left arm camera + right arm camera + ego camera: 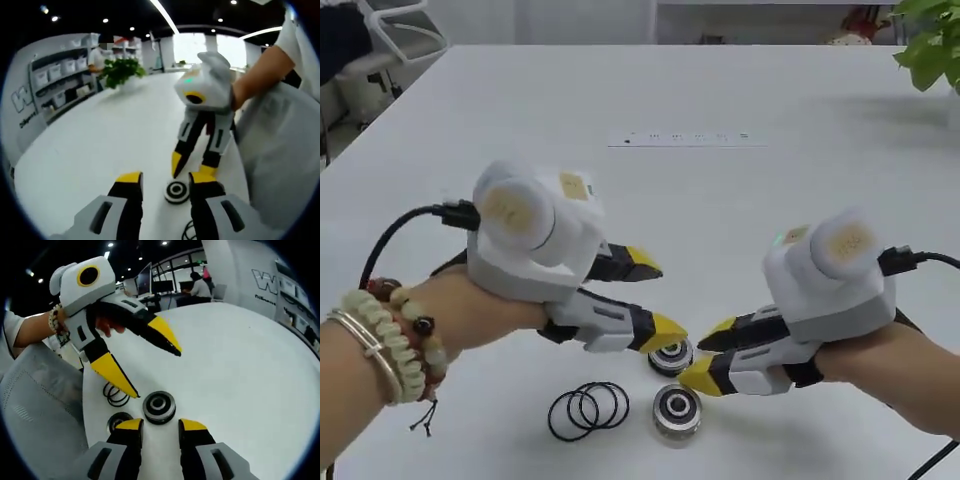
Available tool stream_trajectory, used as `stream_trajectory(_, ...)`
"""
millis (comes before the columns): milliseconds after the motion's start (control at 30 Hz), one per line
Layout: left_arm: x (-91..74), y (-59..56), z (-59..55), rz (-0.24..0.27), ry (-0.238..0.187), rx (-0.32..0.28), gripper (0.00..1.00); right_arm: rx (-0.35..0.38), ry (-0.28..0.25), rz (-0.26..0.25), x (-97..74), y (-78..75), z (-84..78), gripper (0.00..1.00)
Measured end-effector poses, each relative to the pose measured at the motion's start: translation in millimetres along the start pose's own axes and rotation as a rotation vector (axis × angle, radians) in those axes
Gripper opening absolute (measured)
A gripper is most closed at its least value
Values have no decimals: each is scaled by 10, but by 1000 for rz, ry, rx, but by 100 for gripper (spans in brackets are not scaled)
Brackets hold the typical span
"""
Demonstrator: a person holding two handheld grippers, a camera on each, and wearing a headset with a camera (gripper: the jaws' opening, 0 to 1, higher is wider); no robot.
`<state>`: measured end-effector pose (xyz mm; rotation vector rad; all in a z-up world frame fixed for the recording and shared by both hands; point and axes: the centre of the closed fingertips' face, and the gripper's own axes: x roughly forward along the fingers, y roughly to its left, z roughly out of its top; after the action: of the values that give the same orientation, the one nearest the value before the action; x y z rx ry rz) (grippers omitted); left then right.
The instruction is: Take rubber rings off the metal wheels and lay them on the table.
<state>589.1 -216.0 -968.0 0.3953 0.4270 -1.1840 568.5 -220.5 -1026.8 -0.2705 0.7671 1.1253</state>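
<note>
To the left, the white-and-grey left gripper [658, 298] hovers over the white desk [740, 210], its yellow-tipped black fingers spread wide and holding nothing. Just below it, thin black rubber rings [588, 408] lie flat and overlapping on the desk. Right of them sit two small silvery metal wheels [677, 410], each with a dark band round a bright hub. The farther wheel [670, 357] lies between both grippers' tips, and the matching right gripper [708, 353] points at it, fingers parted and empty.

Office-like lab: storage-bin shelves [62, 80], desk monitors [162, 287], office chair [395, 25], potted plant [120, 72].
</note>
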Motion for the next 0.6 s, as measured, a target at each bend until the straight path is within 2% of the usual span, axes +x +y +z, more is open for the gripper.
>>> stream_trajectory(100, 34, -35, -79, -3, -1, -24, 32, -9, -1, -2, 15, 7, 13, 25)
stream_trajectory(167, 59, -50, -144, -1, 14, -28, 30, -13, -1, -4, 24, 8, 18, 24)
stream_trajectory(400, 150, -136, -265, -22, 49, -19, 24, -30, 5, -8, 38, 11, 10, 21)
stream_trajectory(500, 173, -122, -316, -13, 72, -7, 19, -37, 7, -11, 41, 10, 10, 19)
stream_trajectory(567, 178, -101, -351, -5, 84, -22, 17, -38, 7, -11, 41, 12, 9, 19)
stream_trajectory(600, 177, -112, -334, -5, 63, -67, 17, -40, 7, -10, 40, 12, 9, 19)
